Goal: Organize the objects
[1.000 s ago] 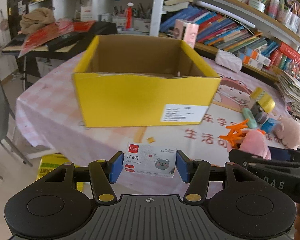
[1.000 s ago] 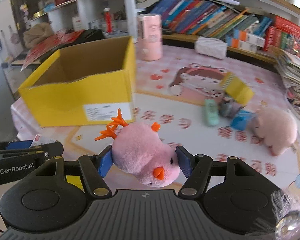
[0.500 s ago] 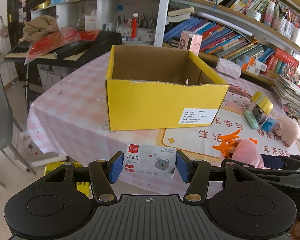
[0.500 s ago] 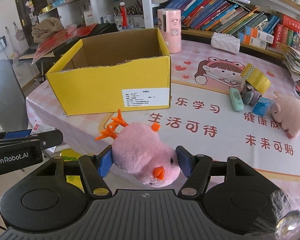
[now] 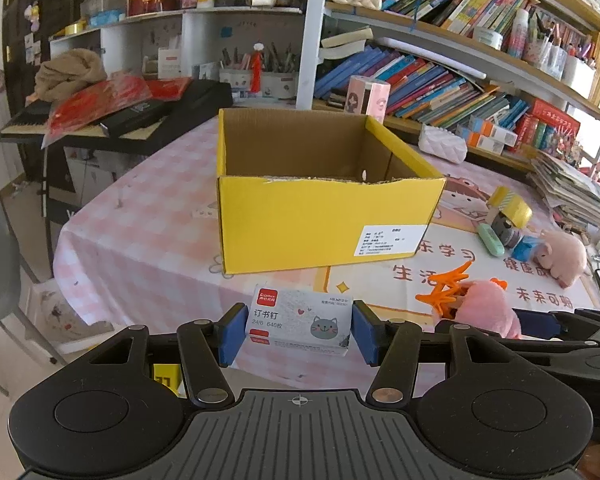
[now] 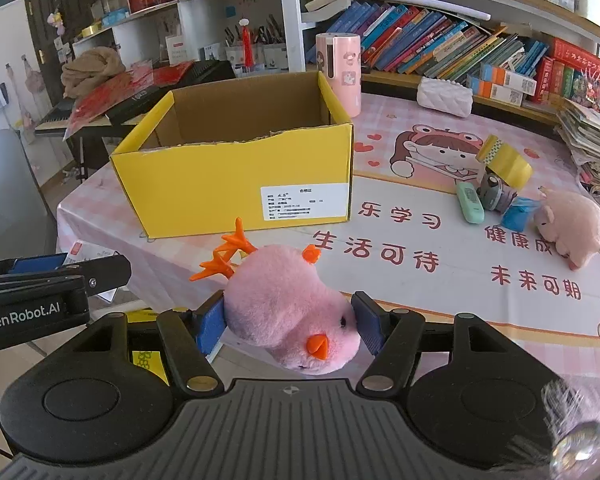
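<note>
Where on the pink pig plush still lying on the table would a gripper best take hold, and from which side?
Across the round body of the pink pig plush, coming from above. It lies low on the table with its snout toward the blue item close beside it, so the fingers probably fit best on its near and far flanks. The soft bulk should squash between them, as the pink chick plush does in the right gripper.

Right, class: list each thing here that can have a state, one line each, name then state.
Left gripper: shut on staple box, held above the table edge.
Right gripper: shut on pink chick plush, upside down.
Yellow box: open-topped, upright on the table.
Pink pig plush: lying on the table.
</note>
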`<control>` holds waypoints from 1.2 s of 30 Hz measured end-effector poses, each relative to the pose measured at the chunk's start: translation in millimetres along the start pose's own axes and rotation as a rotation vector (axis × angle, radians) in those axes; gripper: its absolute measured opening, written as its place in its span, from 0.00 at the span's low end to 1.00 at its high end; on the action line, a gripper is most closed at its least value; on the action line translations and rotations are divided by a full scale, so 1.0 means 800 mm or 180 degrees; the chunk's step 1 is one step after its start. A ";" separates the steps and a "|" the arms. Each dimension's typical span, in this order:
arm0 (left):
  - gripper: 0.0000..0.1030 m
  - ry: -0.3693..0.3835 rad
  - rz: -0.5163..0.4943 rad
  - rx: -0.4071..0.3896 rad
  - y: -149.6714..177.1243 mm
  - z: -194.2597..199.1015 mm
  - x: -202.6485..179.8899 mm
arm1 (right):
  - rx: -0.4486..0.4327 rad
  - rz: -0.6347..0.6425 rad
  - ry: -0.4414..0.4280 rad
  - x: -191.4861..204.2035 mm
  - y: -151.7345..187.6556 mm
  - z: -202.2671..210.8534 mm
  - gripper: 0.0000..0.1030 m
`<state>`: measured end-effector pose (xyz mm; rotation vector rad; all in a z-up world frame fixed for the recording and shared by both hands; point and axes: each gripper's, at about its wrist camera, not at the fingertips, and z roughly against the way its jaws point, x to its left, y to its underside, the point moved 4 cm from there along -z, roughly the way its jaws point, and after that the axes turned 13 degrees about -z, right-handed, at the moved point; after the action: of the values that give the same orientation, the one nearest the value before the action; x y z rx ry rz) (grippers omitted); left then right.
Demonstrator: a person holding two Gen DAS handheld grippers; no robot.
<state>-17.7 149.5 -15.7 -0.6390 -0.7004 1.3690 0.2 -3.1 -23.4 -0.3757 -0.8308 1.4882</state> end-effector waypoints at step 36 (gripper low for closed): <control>0.53 -0.0262 -0.0054 -0.0549 -0.110 -0.051 0.023 | -0.0602 0.0120 -0.0297 0.023 -0.130 -0.040 0.62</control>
<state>71.6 159.0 26.4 -0.7141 -0.8952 1.3343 94.3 13.6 31.3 -0.4673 -1.0481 1.4752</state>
